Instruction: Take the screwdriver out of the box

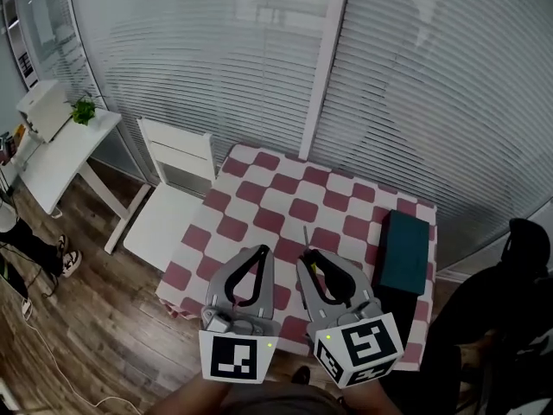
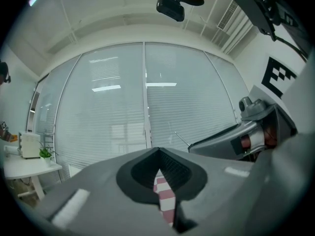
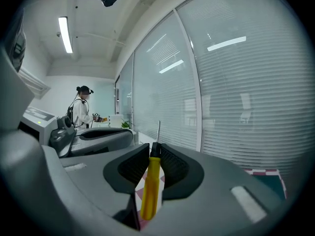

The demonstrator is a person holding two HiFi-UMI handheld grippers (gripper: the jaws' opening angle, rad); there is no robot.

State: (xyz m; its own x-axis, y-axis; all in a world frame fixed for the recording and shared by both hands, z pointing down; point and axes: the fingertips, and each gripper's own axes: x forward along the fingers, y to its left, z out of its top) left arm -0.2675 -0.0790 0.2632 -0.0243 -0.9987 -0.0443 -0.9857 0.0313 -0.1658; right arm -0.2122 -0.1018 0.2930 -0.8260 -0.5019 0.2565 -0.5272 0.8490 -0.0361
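**Screwdriver out of its box, gripped in the right jaws**

The right hand-held gripper [image 3: 153,150] is clamped on the yellow plastic handle of a slim, steel-shafted screwdriver [image 3: 149,193]. The shaft pokes forward past the jaw tips, above the desk [image 1: 259,193] with its red-and-white checked cloth. The dark teal rectangular box [image 1: 406,252] lies on that cloth to the right of this gripper, apart from it, and appears shut. Just to the left, the left hand-held gripper [image 1: 259,251] hangs with its jaws together on nothing, with only checked cloth showing through the slit between them. The lifting-out looks done, as the tool is well outside the box. What likely remains is to lower the screwdriver level onto bare cloth ahead of the jaws. The jaws should part only once it rests there, so it does not roll.
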